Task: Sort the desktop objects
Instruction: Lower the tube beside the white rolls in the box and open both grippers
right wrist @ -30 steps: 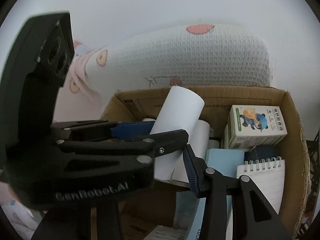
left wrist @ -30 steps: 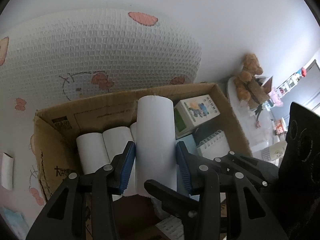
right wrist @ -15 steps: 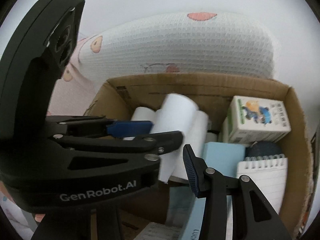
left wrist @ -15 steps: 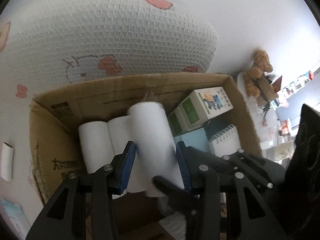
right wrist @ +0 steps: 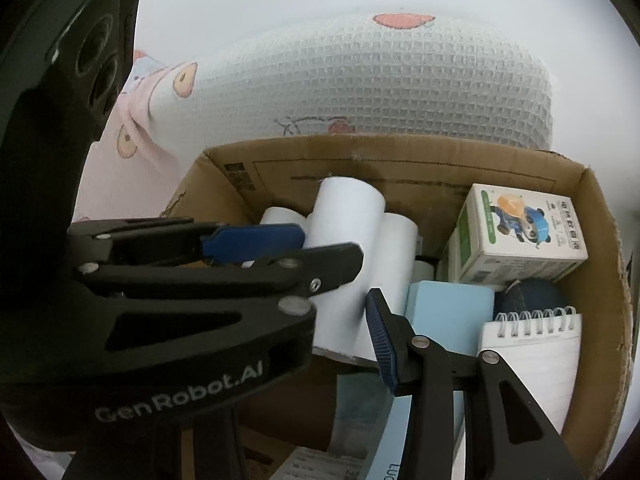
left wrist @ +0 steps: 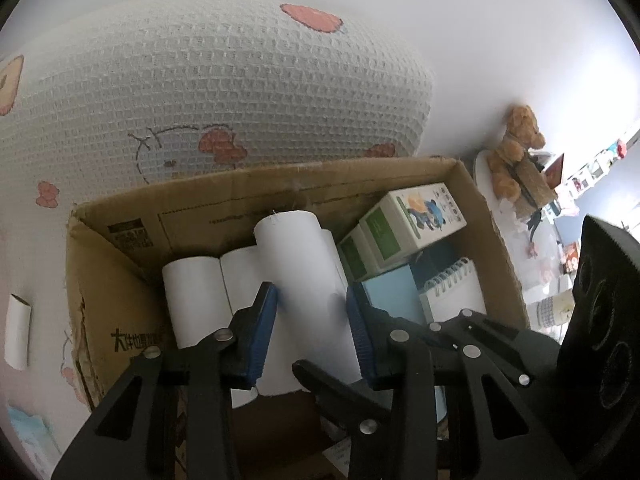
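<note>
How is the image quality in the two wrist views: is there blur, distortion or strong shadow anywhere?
Left wrist view: sharp in the middle; fisheye bends the cardboard box edges; the white paper roll shows soft shadows by the blue pads; the teddy bear at the edge looks slightly soft. Right wrist view: also sharp; dark corners; the black left gripper body fills the left side and hides much.
</note>
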Motion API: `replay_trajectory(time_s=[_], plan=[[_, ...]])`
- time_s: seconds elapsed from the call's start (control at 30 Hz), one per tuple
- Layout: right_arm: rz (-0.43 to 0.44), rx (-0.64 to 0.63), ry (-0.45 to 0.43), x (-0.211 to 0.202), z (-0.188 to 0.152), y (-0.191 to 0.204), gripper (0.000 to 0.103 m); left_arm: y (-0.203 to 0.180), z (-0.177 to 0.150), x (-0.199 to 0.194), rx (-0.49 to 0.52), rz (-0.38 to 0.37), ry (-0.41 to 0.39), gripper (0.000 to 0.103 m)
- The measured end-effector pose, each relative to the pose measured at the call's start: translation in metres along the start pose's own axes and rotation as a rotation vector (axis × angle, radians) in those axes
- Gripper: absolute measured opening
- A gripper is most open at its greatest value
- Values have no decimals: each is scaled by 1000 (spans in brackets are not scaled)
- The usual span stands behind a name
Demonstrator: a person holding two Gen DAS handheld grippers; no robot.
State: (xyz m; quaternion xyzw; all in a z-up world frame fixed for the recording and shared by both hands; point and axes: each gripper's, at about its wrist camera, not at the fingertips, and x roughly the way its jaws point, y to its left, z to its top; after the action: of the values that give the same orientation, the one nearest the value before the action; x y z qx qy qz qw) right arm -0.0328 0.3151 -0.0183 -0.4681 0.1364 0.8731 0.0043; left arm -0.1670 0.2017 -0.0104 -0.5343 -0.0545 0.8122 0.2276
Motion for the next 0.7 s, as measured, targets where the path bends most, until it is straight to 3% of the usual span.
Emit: replay_trajectory(time_s=[0.17,0.3,0.47,0.57,0.7], plan=[[22,23,-12,-5,0,-4,41,6,1,0,-33,-39,11,40],[4,28,-45,-18,-2,4,41,1,-1,-11,2,-21,-58,40],[-94,-7,-70,-30,-5,23,41,-3,-7,-33,59,42,-151,40],[-164,-19,-85,-33,-9,33,41,3,-11,-48,52,38,-190,40],[-194,-11,-124,-41,-11,46,41,16,-18,-71,39,3,-248,40]])
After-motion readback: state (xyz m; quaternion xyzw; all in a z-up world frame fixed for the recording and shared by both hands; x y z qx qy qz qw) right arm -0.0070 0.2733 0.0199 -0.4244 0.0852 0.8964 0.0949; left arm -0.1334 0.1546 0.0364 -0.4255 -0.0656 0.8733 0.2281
